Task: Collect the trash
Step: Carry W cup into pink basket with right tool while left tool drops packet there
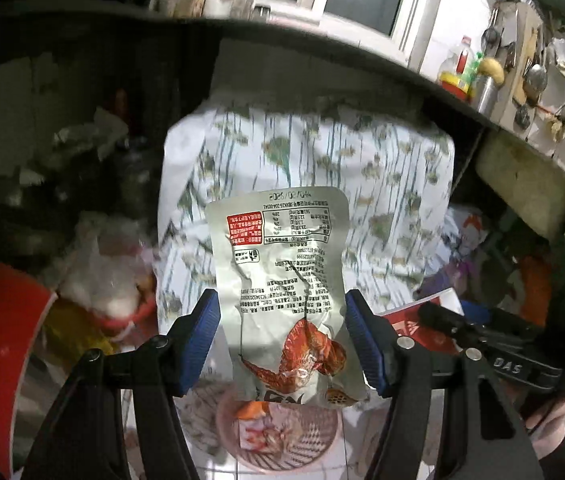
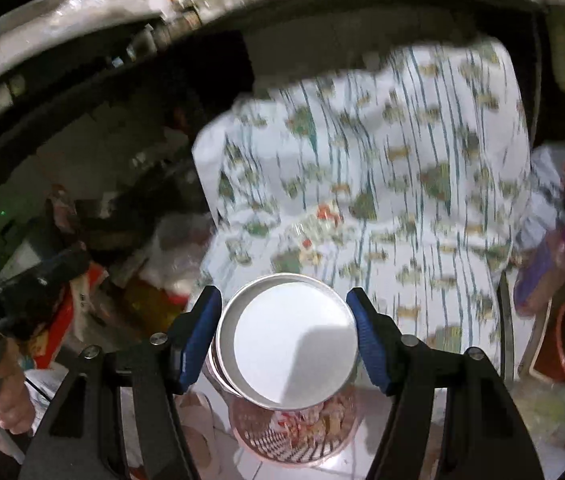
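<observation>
We hold wrapper (image 1: pixel 282 280) in left gripper (image 1: pixel 282 336), cup (image 2: pixel 288 336) in right gripper (image 2: pixel 288 336); centre each over basket (image 1: pixel 314 446) before letting go.

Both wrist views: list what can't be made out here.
- Pink basket: left view, contents hidden behind the snack wrapper.
- Pink basket: right view, covered by the round tin.
- Patterned cloth: right view, motion-blurred.
- Left tool: wrapper contact unclear.
</observation>
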A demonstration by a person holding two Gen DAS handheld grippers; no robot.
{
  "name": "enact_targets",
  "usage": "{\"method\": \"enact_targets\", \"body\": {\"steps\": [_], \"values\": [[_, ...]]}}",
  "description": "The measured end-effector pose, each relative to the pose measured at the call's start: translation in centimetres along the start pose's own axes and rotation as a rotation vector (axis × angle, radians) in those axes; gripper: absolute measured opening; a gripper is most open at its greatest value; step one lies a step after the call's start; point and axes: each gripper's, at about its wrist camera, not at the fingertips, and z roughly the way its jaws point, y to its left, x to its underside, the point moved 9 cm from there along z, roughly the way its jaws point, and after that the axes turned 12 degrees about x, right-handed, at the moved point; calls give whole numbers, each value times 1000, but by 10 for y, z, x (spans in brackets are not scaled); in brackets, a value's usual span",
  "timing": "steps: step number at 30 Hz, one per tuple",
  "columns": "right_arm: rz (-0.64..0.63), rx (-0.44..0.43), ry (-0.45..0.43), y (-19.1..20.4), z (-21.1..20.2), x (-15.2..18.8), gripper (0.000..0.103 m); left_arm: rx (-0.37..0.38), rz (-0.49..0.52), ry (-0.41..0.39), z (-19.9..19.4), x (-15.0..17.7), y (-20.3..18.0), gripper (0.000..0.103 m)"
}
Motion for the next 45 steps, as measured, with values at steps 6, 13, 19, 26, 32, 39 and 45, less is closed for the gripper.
{"method": "enact_targets", "body": {"steps": [6,13,19,26,32,39,45], "values": [[13,-13,132,-4,37,33,64,9,-64,101,37,31,21,66],[-1,-4,265,-8,77,67,64,-17,-111,187,65,60,47,66],[29,-3,369,-16,99,92,64,-26,-175,274,87,86,66,66],[13,9,455,-15,118,113,63,10,-246,384,114,121,71,66],[19,1,542,-17,134,127,61,63,-247,448,131,140,59,66],[31,12,554,-20,138,131,62,102,-304,483,142,149,55,83],[70,1,534,-22,137,123,62,85,-298,415,133,132,60,87]]}}
